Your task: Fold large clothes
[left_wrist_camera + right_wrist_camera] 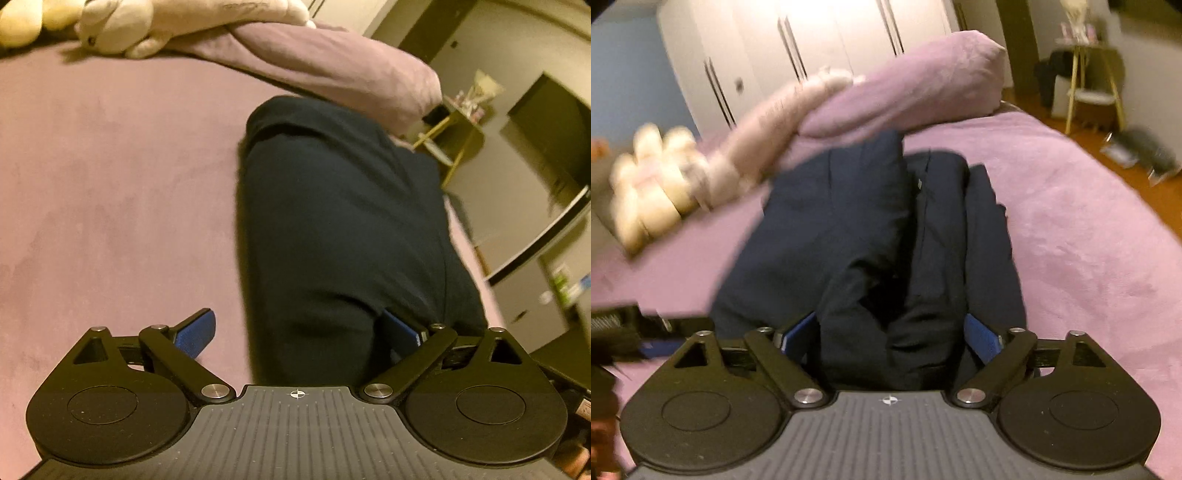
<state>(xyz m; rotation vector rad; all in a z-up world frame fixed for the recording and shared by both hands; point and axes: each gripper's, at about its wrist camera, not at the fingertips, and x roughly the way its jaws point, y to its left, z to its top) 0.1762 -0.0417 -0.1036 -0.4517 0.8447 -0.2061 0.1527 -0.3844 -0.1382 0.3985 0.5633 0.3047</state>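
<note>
A dark navy garment (340,229) lies folded into a long strip on a pink-purple bed cover (110,192). My left gripper (299,332) is open wide at the garment's near end; its blue pads (197,332) stand far apart, and cloth lies between them and over the right pad. In the right wrist view the same garment (886,229) bunches up between the blue pads (982,339) of my right gripper (890,336), whose jaws are open around a thick fold of it. The left gripper shows at the left edge (631,332).
A purple pillow (916,85) and plush toys (661,184) lie at the bed's head. White wardrobes (798,48) stand behind. A small yellow-legged table (1089,88) and wooden floor are right of the bed.
</note>
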